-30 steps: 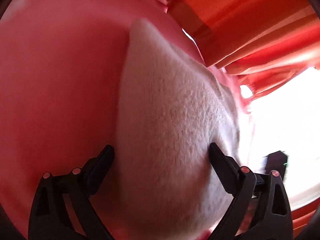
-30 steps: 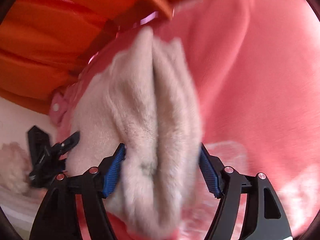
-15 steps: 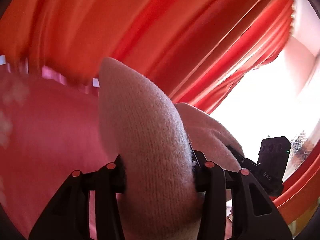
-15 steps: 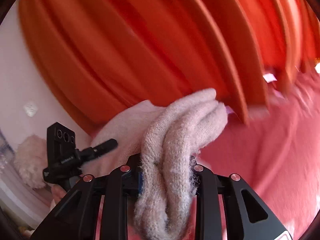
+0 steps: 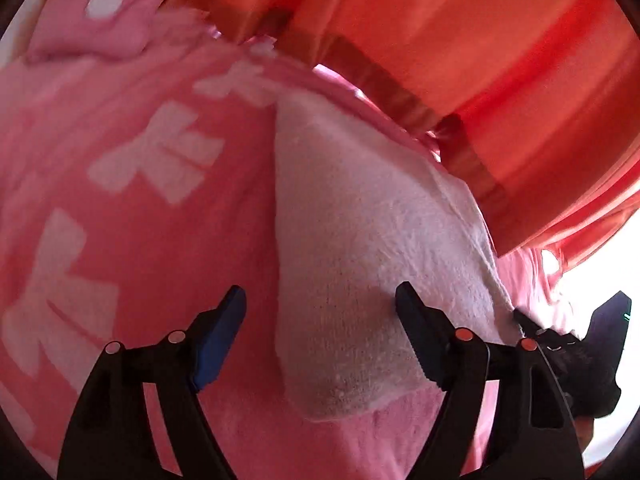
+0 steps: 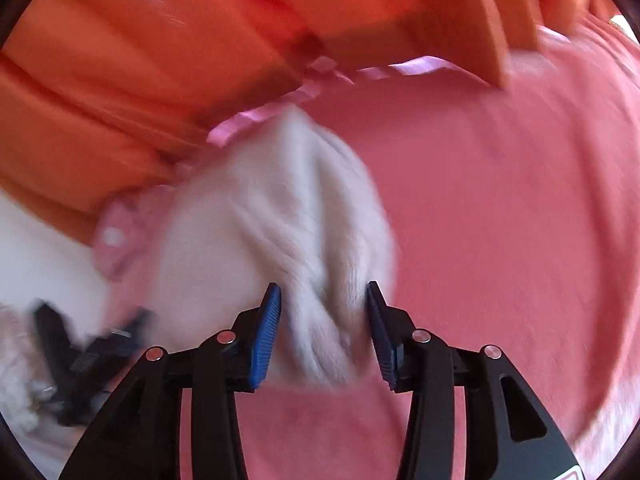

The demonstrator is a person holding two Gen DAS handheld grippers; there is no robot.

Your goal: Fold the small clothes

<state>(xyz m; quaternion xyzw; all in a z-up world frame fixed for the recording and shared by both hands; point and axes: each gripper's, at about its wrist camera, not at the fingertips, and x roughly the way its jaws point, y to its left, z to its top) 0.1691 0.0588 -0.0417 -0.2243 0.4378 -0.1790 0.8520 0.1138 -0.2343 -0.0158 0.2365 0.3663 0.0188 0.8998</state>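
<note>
Releasing, by the look of it: half a second back the left gripper (image 5: 320, 312) was clamped on the cream knit garment (image 5: 360, 248) held up against the orange curtain (image 5: 480, 60); now its jaws stand wide apart and the garment lies flat on the pink bow-print blanket (image 5: 120, 184), one edge running between the fingers, its body reaching ahead and to the right. Right gripper (image 6: 324, 312), also clamped and raised earlier, is back down; its blue pads (image 6: 266, 336) are parted and bracket a bunched ridge of the garment (image 6: 280, 220), and whether they touch it is lost in motion blur. Judgement: one fold is laid down and both tools are letting go; next comes smoothing or a second fold.
</note>
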